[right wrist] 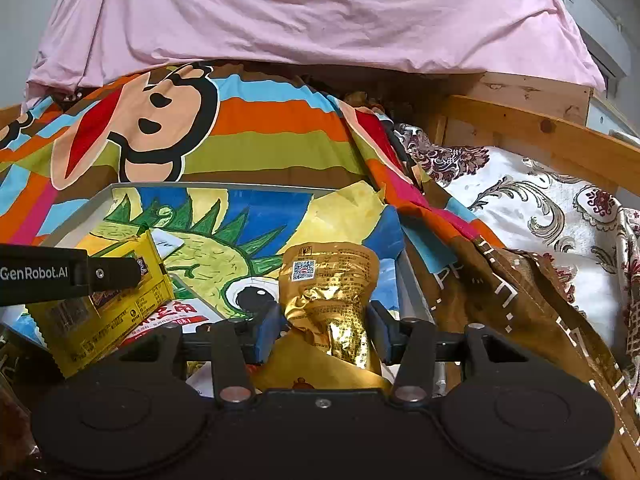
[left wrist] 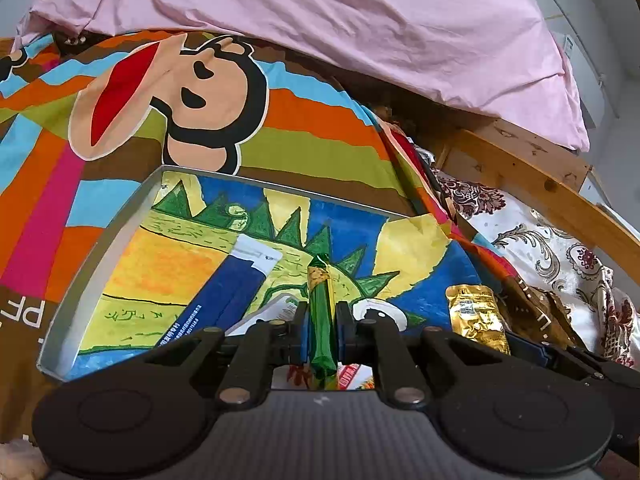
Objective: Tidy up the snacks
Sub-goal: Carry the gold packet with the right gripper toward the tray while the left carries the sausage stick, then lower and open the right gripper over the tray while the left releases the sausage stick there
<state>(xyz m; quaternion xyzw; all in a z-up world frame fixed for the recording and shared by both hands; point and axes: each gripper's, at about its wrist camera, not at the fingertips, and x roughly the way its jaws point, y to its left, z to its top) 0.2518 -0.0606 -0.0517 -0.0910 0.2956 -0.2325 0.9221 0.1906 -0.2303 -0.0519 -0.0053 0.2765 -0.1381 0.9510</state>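
Note:
My left gripper [left wrist: 322, 320] is shut on a yellow-green snack packet [left wrist: 320, 316], seen edge-on, held over the grey tray [left wrist: 100, 240] lined with a dinosaur drawing. In the right wrist view the same packet [right wrist: 116, 316] shows its flat yellow face, clamped by the left gripper's finger [right wrist: 108, 276]. My right gripper [right wrist: 326, 328] is shut on a crumpled gold foil pouch [right wrist: 332, 288] over the tray's right side; the pouch also shows in the left wrist view [left wrist: 476, 316]. A blue-and-white packet [left wrist: 224, 292] lies in the tray.
The tray sits on a striped monkey-print blanket [left wrist: 280, 120] on a bed. A red-and-white packet [right wrist: 172, 316] lies under the yellow one. A pink sheet [right wrist: 320, 12] is piled behind. A floral quilt [right wrist: 540, 208] and wooden bed rail [right wrist: 540, 132] are at right.

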